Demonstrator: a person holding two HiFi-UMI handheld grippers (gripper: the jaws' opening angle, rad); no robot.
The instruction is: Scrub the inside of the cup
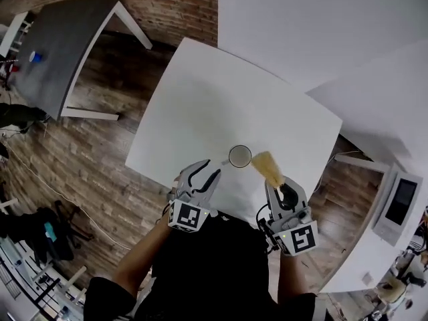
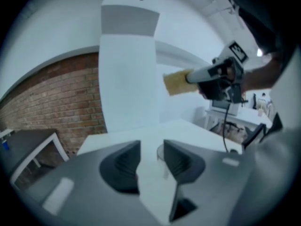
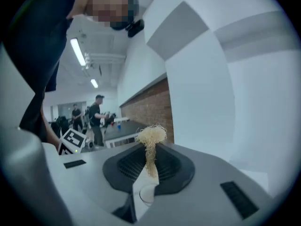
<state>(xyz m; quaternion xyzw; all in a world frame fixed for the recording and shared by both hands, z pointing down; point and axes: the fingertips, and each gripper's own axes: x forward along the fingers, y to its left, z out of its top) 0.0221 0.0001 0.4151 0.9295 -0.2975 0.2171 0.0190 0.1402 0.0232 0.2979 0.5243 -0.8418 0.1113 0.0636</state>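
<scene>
A small clear cup (image 1: 240,156) stands upright on the white table (image 1: 221,99), near its front edge. My left gripper (image 1: 206,170) hangs just left of the cup, open, with nothing between its pads. In the left gripper view the cup (image 2: 160,152) shows past the right pad, beyond the gripper (image 2: 151,150). My right gripper (image 1: 281,188) is shut on a straw-coloured fibre scrubber (image 1: 267,168), whose head points up-left, beside and just right of the cup. In the right gripper view the scrubber (image 3: 151,136) sticks up from the gripper (image 3: 151,163), and the cup (image 3: 147,193) lies low in the gap.
A grey table (image 1: 63,42) with a small blue object (image 1: 35,57) stands at the far left, by a brick wall (image 1: 167,2). Another white table (image 1: 388,112) lies to the right, with a screen device (image 1: 401,202). Several people stand far off (image 3: 96,119).
</scene>
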